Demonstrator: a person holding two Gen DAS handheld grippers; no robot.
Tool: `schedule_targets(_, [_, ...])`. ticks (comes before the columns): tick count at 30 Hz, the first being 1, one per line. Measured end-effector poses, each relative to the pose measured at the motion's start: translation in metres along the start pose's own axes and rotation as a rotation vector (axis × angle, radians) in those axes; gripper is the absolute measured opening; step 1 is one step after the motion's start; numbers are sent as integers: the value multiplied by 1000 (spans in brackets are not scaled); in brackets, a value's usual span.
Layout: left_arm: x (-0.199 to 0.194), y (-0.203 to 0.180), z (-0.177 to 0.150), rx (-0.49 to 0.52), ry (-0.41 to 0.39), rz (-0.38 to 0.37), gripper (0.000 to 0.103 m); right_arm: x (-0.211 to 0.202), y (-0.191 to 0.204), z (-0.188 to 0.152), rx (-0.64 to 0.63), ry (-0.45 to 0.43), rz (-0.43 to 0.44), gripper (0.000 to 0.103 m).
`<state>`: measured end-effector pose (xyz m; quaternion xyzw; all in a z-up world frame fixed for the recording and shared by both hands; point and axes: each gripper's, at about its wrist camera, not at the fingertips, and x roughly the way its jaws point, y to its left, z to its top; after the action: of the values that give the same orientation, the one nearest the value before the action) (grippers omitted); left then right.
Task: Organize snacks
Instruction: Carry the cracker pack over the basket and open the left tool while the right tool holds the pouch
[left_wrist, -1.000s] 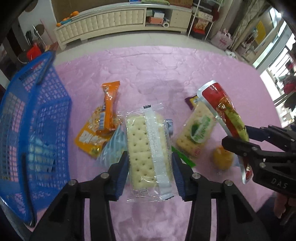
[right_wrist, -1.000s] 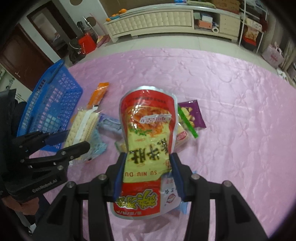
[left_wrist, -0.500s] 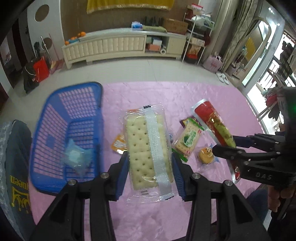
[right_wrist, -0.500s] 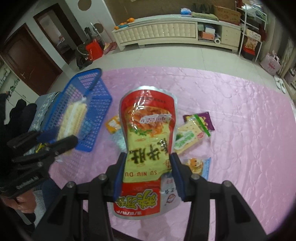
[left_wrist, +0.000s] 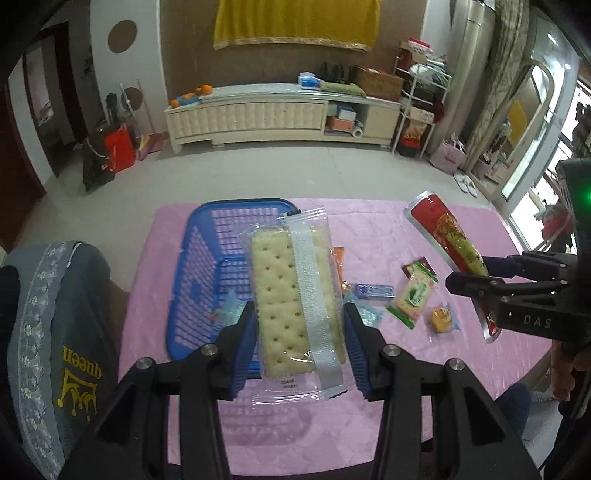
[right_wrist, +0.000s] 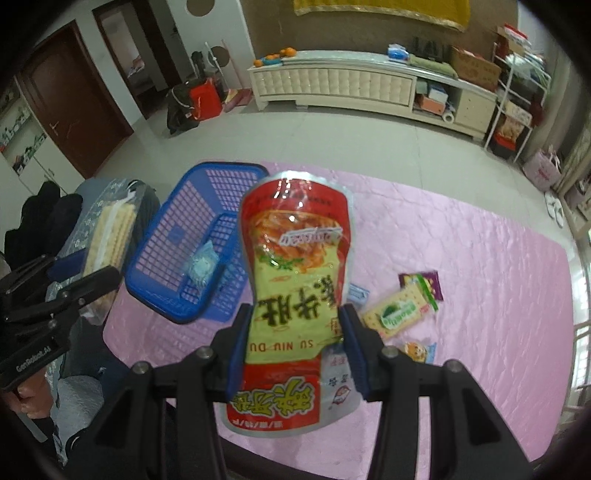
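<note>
Near the desk's left edge (left_wrist: 388, 229): blue basket (left_wrist: 192, 266), 1 small pale packet (right_wrist: 201, 266) inside. Above its near side, left gripper (left_wrist: 300, 339), jaws clamped on a clear cracker pack (left_wrist: 291, 295), held off the desk. Just right of the basket, loose on the pink cloth: green-label cracker pack (left_wrist: 413, 295), purple packet (right_wrist: 424, 282), small round cake (left_wrist: 441, 317). Farther right, right gripper (right_wrist: 293, 347), jaws clamped on a red-and-yellow pouch (right_wrist: 295, 280), held aloft.

The left hand-held gripper (left_wrist: 300, 345) clamps a cracker pack (left_wrist: 295, 295) above the blue basket (left_wrist: 207, 266).
</note>
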<state>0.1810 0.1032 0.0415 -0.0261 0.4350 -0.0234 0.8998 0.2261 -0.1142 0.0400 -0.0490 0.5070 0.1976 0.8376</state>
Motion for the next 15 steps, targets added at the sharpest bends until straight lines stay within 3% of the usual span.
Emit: schedule_targets(15, [37, 77, -9, -126, 62, 4, 42, 71, 74, 36, -93, 82, 30, 52])
